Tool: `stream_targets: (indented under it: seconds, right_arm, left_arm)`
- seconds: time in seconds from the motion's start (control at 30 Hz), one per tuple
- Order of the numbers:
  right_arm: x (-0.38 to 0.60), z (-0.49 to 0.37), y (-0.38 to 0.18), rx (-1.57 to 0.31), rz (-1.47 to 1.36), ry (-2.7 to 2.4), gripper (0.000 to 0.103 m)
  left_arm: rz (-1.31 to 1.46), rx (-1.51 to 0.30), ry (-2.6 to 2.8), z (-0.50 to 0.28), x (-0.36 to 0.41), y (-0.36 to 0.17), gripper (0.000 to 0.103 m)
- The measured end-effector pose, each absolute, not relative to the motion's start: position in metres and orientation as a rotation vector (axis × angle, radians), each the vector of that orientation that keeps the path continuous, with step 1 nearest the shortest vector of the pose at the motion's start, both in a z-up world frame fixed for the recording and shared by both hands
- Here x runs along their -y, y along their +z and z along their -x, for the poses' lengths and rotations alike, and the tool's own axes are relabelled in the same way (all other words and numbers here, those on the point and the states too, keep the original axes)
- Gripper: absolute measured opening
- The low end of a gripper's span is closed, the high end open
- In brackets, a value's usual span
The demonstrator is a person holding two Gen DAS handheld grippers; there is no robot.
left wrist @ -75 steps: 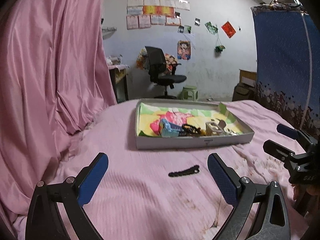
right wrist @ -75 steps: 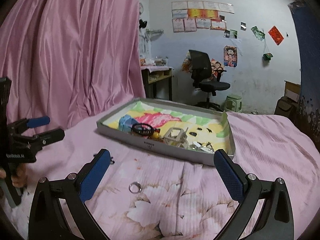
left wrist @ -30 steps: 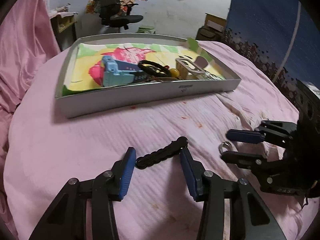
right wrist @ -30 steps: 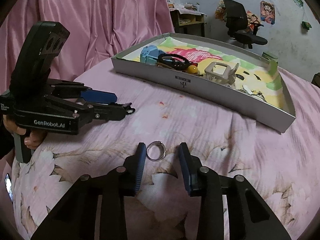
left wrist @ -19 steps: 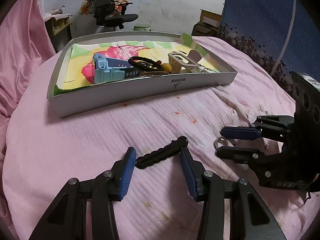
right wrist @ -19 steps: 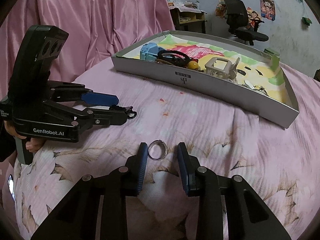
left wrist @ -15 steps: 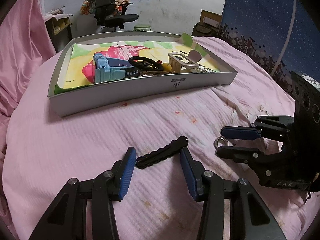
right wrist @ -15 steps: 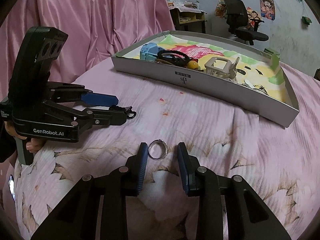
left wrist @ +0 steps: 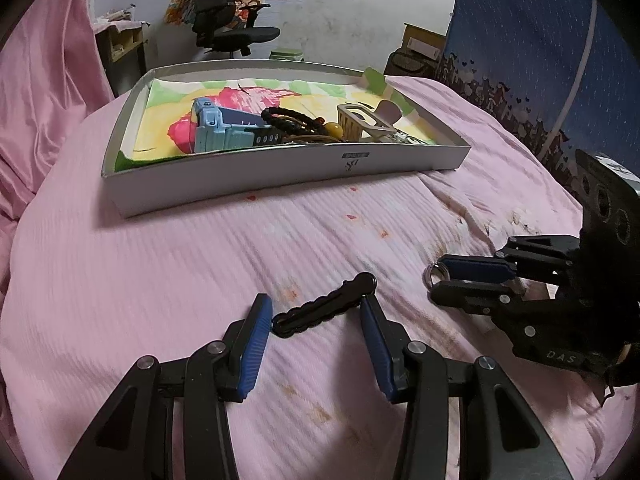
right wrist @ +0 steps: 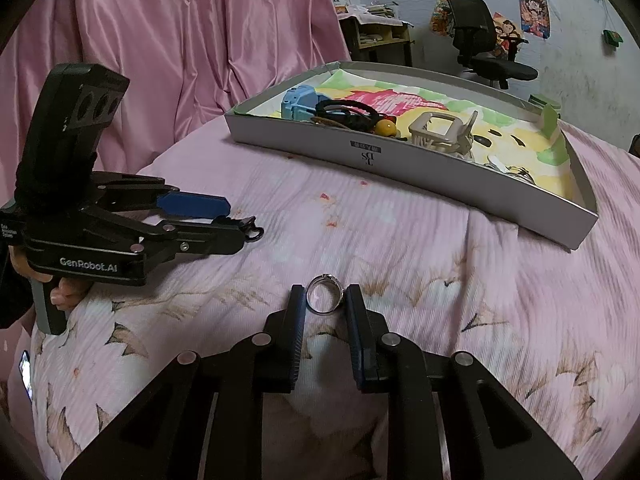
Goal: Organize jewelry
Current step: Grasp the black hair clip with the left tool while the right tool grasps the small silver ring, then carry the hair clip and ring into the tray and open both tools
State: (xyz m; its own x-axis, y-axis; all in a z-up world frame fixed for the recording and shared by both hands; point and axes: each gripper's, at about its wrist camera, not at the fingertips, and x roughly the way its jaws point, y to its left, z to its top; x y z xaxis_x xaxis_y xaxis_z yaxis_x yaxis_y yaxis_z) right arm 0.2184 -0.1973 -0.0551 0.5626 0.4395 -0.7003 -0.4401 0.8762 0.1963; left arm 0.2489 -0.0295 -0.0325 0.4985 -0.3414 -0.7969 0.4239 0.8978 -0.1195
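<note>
My left gripper (left wrist: 314, 308) is shut on a black hair clip (left wrist: 324, 308), which lies slanted between its blue pads just above the pink bedspread. In the right wrist view the left gripper (right wrist: 236, 222) reaches in from the left, with the clip's end (right wrist: 254, 233) poking past its tips. A silver ring (right wrist: 325, 299) stands upright, pinched in my right gripper (right wrist: 325, 294). The left wrist view shows this right gripper (left wrist: 436, 280) at the right, with the ring (left wrist: 434, 271) at its tips. A grey tray (left wrist: 280, 170) sits beyond both.
The tray (right wrist: 400, 160) holds a blue watch (left wrist: 220, 128), a black bracelet (left wrist: 288, 116), a beige claw clip (right wrist: 440, 128) and small pieces. A pink curtain (right wrist: 180, 40) hangs at the left and a blue panel (left wrist: 540, 60) at the right. An office chair (left wrist: 224, 12) stands behind.
2.5 s ago both grippers were wide open with clip and ring lying on the bed. Over the last second both stay shut on them, and the tray has drifted slightly in view.
</note>
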Motion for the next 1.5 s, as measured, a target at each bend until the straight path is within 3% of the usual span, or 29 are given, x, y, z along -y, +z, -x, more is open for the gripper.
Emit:
stream_targets:
  seconds: [0.9, 1.27, 1.5]
  right_arm:
    - [0.208, -0.207, -0.042, -0.735, -0.024, 0.503, 0.018]
    - [0.216, -0.244, -0.011, -0.635, -0.059, 0.447, 0.018]
    - [0.213, -0.292, -0.002, -0.621, -0.098, 0.383, 0.018]
  left_arm:
    - [0.004, -0.791, -0.405, -0.216, 0.016, -0.007, 0.043]
    - [0.112, -0.671, -0.256, -0.261, 0.014, 0.023, 0.043]
    - [0.151, -0.702, -0.119, -0.302, 0.009, 0.016, 0.043]
